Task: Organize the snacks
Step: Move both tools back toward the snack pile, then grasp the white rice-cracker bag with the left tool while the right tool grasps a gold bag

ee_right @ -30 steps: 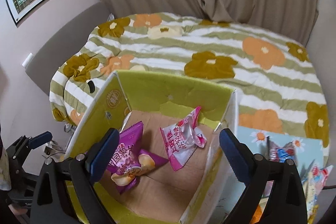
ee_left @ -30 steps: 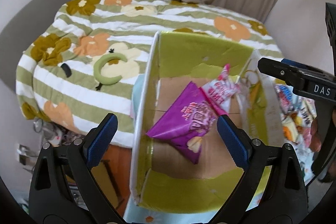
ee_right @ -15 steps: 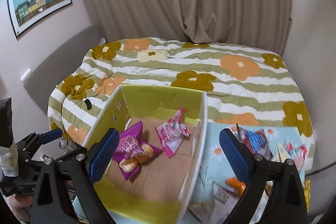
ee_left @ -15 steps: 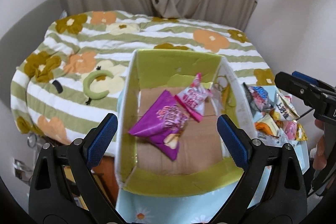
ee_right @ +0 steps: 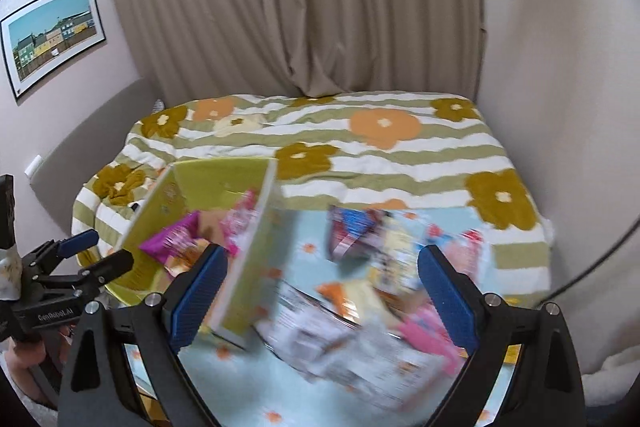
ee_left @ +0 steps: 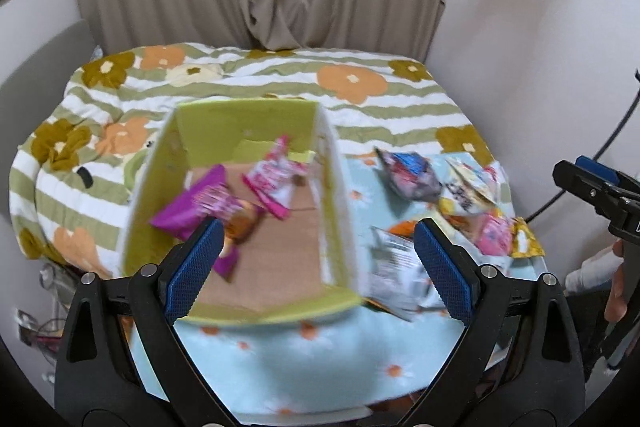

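Left claw [ee_left: 316, 261] spread wide, empty, above green box [ee_left: 248, 119], right claw [ee_right: 320, 291] likewise wide, empty, over loose snack packets [ee_right: 352, 231]

I see beige curtains [ee_right: 304, 7], a framed picture [ee_right: 52, 35] on the left wall, and a flowered striped quilt [ee_right: 400, 147]
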